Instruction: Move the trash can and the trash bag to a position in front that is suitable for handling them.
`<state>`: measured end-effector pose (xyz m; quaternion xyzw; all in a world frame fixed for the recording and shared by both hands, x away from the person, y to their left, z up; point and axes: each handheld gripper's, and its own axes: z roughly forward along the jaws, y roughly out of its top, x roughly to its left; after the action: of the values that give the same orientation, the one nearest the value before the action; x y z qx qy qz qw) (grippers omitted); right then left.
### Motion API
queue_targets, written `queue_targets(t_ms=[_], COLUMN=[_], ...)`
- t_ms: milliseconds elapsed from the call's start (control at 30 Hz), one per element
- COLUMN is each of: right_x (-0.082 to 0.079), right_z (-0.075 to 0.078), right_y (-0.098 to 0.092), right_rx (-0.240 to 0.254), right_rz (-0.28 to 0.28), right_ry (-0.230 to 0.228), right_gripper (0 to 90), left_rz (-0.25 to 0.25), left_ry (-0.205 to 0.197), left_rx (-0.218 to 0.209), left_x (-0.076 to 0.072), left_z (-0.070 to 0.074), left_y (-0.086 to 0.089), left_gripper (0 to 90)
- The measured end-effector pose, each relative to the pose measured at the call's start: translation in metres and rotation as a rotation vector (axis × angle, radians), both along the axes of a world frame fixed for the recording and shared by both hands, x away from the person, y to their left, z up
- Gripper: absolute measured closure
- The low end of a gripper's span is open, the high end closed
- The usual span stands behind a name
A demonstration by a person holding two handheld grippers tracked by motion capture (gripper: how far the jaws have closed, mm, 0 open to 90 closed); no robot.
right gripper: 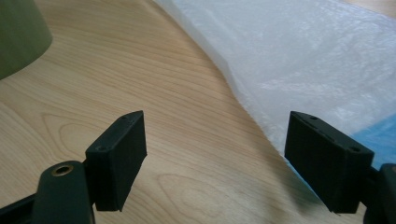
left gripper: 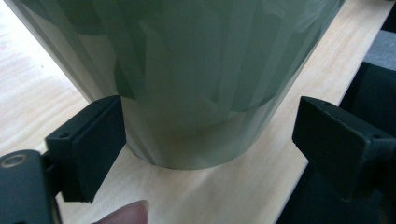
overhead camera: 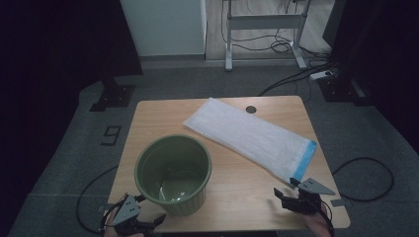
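An olive-green plastic pot (overhead camera: 173, 173) stands upright at the front left of the wooden table (overhead camera: 237, 197). My left gripper (overhead camera: 149, 209) sits at the table's front edge, right against the pot's near side. In the left gripper view its jaws (left gripper: 210, 144) stand wide, either side of the pot's base (left gripper: 196, 93), with the pads not pressing on it. A long white plastic bag (overhead camera: 247, 136) with a blue end strip (overhead camera: 306, 158) lies slantwise across the table. My right gripper (overhead camera: 288, 188) is open just in front of the blue end. The bag's edge (right gripper: 299, 70) lies ahead of it (right gripper: 215, 158).
A small round hole (overhead camera: 251, 109) is in the tabletop at the back. A fingertip (left gripper: 126, 214) shows under the left gripper. Cables (overhead camera: 363, 180) trail on the grey floor beside the table, and a desk frame (overhead camera: 264, 29) stands behind it.
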<state>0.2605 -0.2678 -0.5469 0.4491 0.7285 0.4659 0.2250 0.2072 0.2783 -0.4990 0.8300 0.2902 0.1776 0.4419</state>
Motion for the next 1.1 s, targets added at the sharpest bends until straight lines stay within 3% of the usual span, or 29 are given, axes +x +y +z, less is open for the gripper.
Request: queue_targets(t_ms=[400,767,933,1100], right_x=[-0.011,-0.014,-0.014,-0.014], right_z=[-0.001,-0.001,-0.001,0.0], right_y=[0.0,-0.002,-0.001,0.0], right_rx=[-0.014,-0.023,-0.03,-0.032], right_rz=[-0.015,-0.024,-0.017,-0.026], right_ry=[-0.009,-0.005,-0.008,-0.013], right_gripper=[20.5,21.0,21.0,20.9], left_rz=[-0.087,-0.133,-0.096,-0.063], left_ry=[-0.002,-0.003,-0.006,-0.027], left_rx=[-0.039,-0.016,-0.009,0.014], left_x=[0.023,0.047,0.055,0.056], left_z=[0.002,0.001,0.0,-0.004], left_y=[-0.021,-0.059,-0.078,-0.084], left_gripper=[13.6,14.2,14.2,14.3])
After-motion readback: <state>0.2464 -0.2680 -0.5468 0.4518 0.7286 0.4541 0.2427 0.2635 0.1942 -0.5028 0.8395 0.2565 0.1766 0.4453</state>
